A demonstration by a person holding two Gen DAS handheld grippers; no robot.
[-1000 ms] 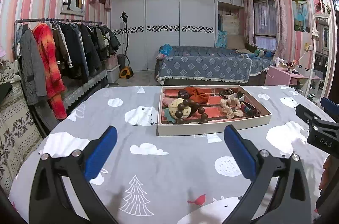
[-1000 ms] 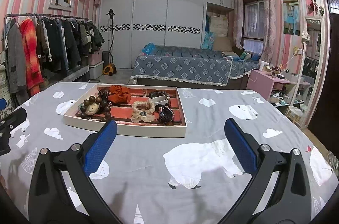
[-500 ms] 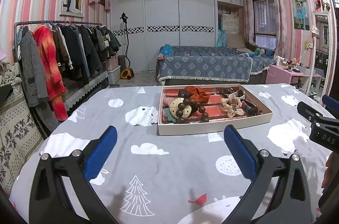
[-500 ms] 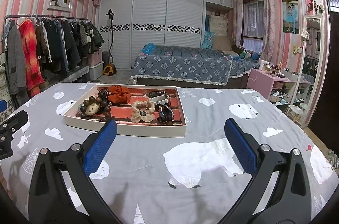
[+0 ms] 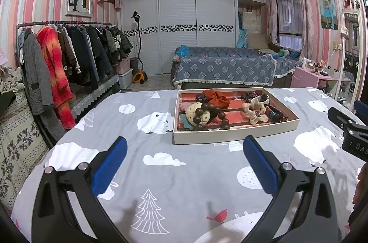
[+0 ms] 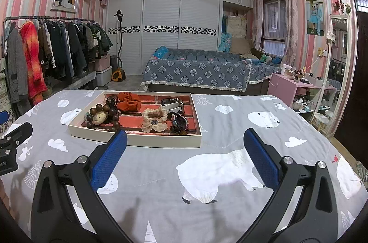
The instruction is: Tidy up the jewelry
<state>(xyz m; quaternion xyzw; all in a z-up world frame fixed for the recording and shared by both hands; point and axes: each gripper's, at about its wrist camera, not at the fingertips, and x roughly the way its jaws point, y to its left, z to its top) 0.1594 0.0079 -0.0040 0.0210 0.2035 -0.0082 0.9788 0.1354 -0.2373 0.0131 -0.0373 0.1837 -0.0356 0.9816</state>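
A shallow cream tray (image 5: 234, 136) (image 6: 138, 140) with a red brick-patterned floor sits on the grey animal-print cloth. Inside lie a dark wooden bead bracelet (image 5: 208, 115) (image 6: 103, 115), an orange scrunchie (image 5: 216, 97) (image 6: 128, 101), a cream scrunchie (image 5: 254, 109) (image 6: 154, 118), a dark hair claw (image 6: 178, 122) and a black band (image 6: 169, 101). My left gripper (image 5: 184, 156) hovers open in front of the tray, nothing between its blue pads. My right gripper (image 6: 185, 156) is open too, near the tray's front right corner.
The table's cloth (image 6: 230, 169) spreads wide to the right of the tray. A clothes rack (image 5: 69, 59) stands on the left, a bed (image 5: 225, 68) behind, a pink side table (image 6: 296, 86) and a mirror (image 6: 335, 72) on the right.
Both cameras drifted slightly; the tray sits marginally lower and closer in the views. Both grippers stay open and empty.
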